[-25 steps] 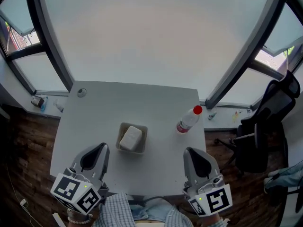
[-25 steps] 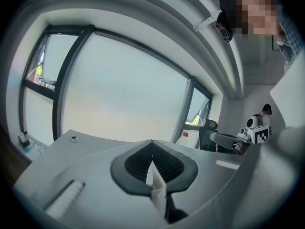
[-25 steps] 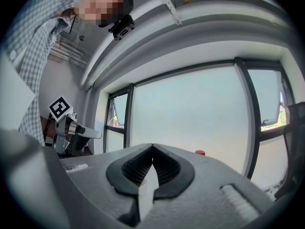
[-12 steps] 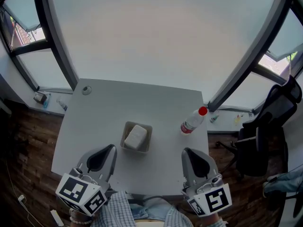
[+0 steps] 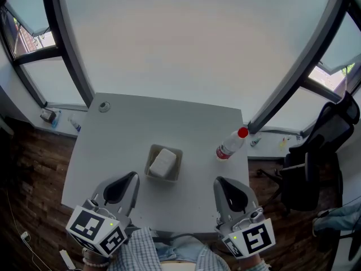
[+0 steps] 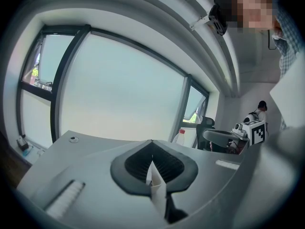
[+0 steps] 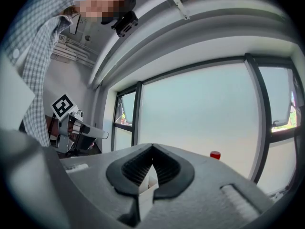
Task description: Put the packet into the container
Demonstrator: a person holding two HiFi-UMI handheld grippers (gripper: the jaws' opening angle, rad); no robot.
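**Operator:** Where is the packet, and where is the container?

**Technician:** The white packet [image 5: 163, 162] lies inside the open grey container [image 5: 149, 165]. The container stands near the middle of the grey table [image 5: 113, 134]. No part of the packet shows over the rim in the head view.

**Operator:** What is the state of the two grippers?

**Technician:** The left gripper [image 5: 128, 180] sits at the near table edge, apart from the container, with its jaws pressed together. Its ribbed pads [image 6: 138, 163] meet at the tip and grip nothing. The right gripper [image 5: 221, 184] is also at the near edge, to the container's right. Its jaws are together and it carries nothing.

**Operator:** Is there anything else on the table?

**Technician:** A red-capped plastic bottle [image 5: 230, 144] lies near the right edge, well apart from the container. It is not part of the task.

**Operator:** What work remains?

**Technician:** Judged from the layout, the placement step is complete. The packet is in the container and has been released. No further handling appears to be needed.
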